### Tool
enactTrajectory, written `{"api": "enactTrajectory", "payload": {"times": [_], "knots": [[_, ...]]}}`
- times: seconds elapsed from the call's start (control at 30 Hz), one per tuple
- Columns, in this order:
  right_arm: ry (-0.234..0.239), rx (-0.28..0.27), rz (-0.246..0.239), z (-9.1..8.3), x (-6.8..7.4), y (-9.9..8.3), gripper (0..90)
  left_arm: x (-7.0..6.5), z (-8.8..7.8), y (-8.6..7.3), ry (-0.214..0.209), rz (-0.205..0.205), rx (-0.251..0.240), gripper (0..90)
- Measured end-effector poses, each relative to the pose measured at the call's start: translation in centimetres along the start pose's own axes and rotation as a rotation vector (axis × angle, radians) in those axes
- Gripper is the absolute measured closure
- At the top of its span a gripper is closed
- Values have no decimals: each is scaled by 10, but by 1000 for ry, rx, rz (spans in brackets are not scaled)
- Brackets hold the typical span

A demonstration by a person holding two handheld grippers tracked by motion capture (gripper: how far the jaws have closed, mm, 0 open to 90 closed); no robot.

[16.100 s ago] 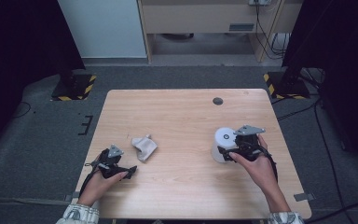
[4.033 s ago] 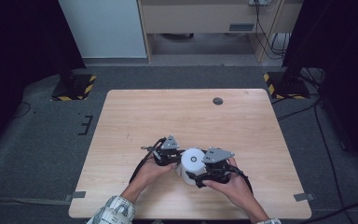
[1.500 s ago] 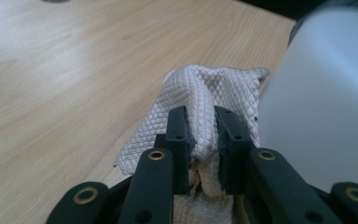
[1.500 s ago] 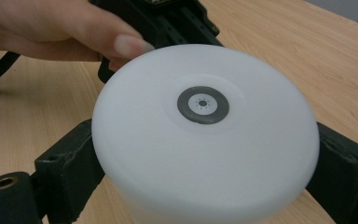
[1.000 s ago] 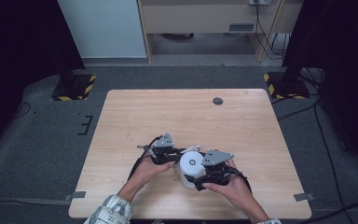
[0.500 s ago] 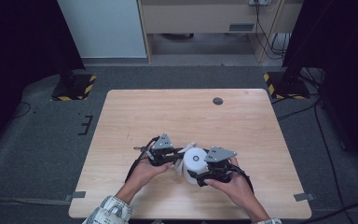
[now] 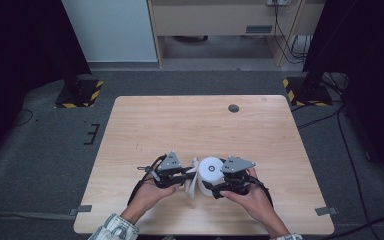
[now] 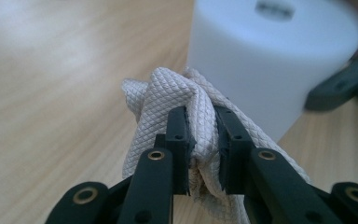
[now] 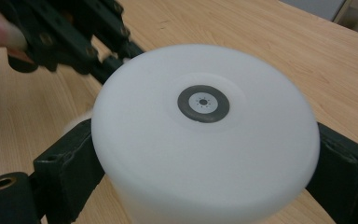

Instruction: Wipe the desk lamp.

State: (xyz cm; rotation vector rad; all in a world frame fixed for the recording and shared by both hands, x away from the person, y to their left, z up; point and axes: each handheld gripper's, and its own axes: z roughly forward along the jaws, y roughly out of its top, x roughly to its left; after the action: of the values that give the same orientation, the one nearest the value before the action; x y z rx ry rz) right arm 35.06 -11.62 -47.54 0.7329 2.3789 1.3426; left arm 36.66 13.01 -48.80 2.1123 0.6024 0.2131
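— Both tools are loaded: the left gripper (image 7: 180, 176) is clamped on a bunched quilted cloth (image 8: 177, 100), and the right gripper (image 7: 228, 184) squeezes the white cylinder (image 9: 205, 135) from both sides, near the table's (image 7: 190, 120) front edge.

— Wiping it, probably?

— Likely. Keep the cylinder steady and upright, press the cloth flat against its wall, and stroke without loosening either grip.

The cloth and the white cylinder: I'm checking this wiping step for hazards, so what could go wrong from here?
1. The left gripper pinches the cloth by a bunched fold, so rubbing the cylinder may tug it out.
2. The right gripper clamps the smooth cylinder by its sides; a sideways push from the cloth might twist or tip it.
3. In the high view the grippers sit close together and could knock.
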Motion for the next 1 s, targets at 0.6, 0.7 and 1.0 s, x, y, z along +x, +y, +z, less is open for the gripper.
{"api": "enactTrajectory", "payload": {"times": [0.6,0.7,1.0], "knots": [[-6,-6,4,-1,-2,-2,87,-6,4,-1,2,17,10,762],[-10,-7,4,-1,-3,-2,87,-7,8,-1,26,43,15,762],[-12,-9,6,-1,-4,-2,87,-7,-12,10,-13,-8,-88,761]]}}
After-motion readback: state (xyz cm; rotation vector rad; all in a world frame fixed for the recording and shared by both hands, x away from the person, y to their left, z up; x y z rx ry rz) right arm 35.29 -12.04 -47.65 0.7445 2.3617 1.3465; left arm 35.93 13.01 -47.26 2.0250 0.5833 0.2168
